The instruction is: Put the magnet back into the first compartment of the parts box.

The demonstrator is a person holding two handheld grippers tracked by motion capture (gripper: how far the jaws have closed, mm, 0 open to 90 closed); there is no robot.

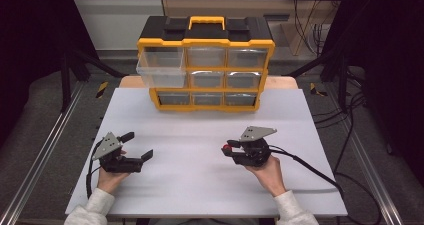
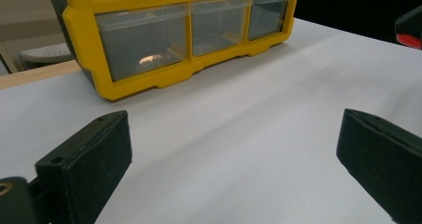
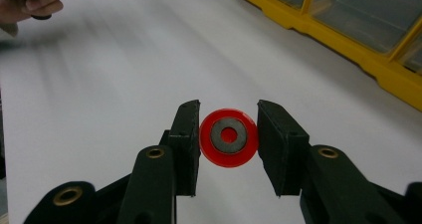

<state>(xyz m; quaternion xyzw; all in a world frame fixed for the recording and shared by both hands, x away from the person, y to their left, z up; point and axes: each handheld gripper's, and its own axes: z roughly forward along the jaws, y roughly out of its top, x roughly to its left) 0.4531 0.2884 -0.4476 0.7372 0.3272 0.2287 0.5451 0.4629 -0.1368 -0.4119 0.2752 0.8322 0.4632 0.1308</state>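
A red disc (image 3: 229, 137) with a grey ring set in its face sits pinched between the two pads of my right gripper (image 3: 228, 140), held above the white table. In the high view that right gripper (image 1: 229, 149) is at the table's middle right, with the red disc (image 1: 228, 147) at its tip pointing left. At the front left, my left gripper (image 1: 140, 146) stands open with nothing between its jaws. Its own view shows the pads (image 2: 87, 157) wide apart over bare table. A yellow and black drawer cabinet (image 1: 206, 65) stands at the back, its top-left clear drawer (image 1: 161, 67) pulled out.
The white table (image 1: 200, 185) has free room in front of the cabinet and between the two hands. Black cables (image 1: 310, 167) trail from the right gripper off the table's right side. Metal rails (image 1: 45, 150) run along both sides of the table.
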